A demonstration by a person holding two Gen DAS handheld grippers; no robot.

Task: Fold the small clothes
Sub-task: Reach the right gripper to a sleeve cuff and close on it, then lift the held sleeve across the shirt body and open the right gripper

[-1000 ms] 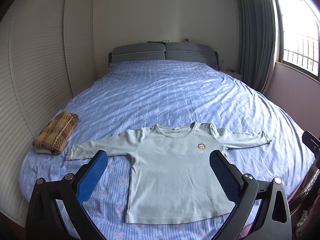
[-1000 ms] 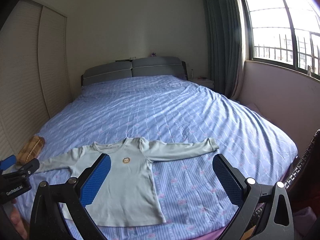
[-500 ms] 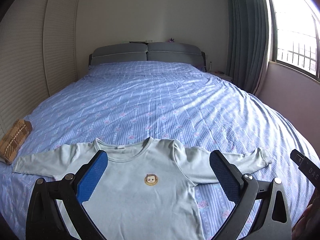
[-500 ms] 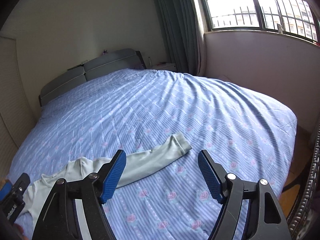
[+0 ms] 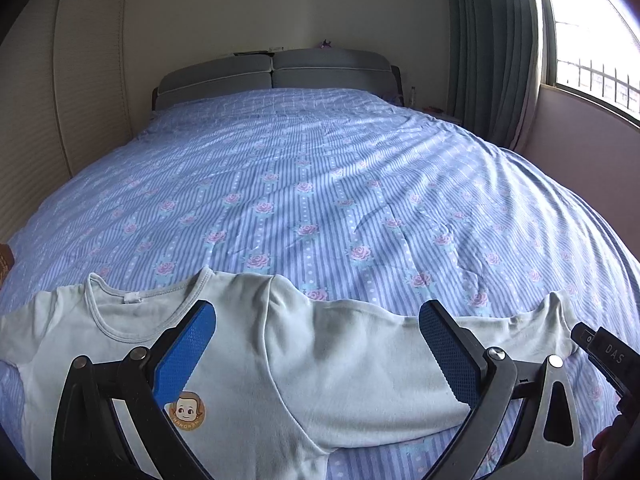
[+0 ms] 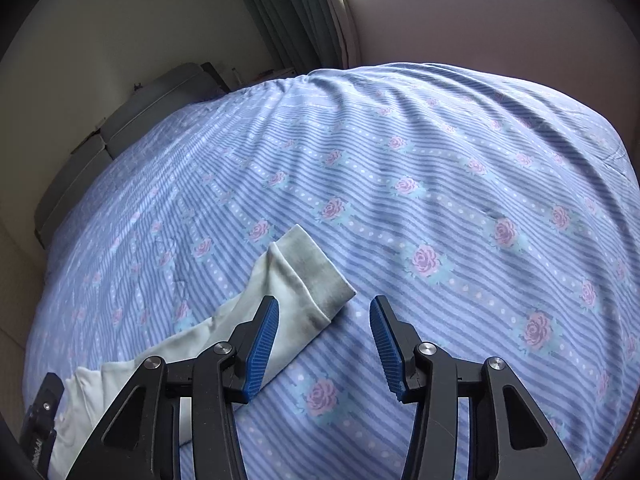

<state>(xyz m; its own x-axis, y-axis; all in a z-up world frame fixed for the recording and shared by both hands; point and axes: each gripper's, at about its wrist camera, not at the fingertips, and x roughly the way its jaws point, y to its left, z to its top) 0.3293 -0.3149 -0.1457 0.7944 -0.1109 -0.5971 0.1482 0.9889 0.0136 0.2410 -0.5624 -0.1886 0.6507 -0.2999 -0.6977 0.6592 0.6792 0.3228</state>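
Two blue-padded fingers of the left gripper stand wide apart in the left wrist view, hanging over a pale green long-sleeved shirt with nothing pinched between them. The shirt lies flat, front up, at the near edge of the bed, on a blue striped cover printed with pink roses. Its neckline sits left of the left finger, and a round cartoon-face patch shows on the chest just beneath that finger. One sleeve stretches out to the right, its end close to a black part of the other gripper at the right edge. A grey headboard and a green curtain stand at the far side of the room.

In the right wrist view, the right gripper hangs above the sleeve's end, its jaws closing but apart, the pads touching no cloth. The grey cuff lies flat on the cover, just ahead of the left finger; the gap between the fingers is mostly over bare cover.
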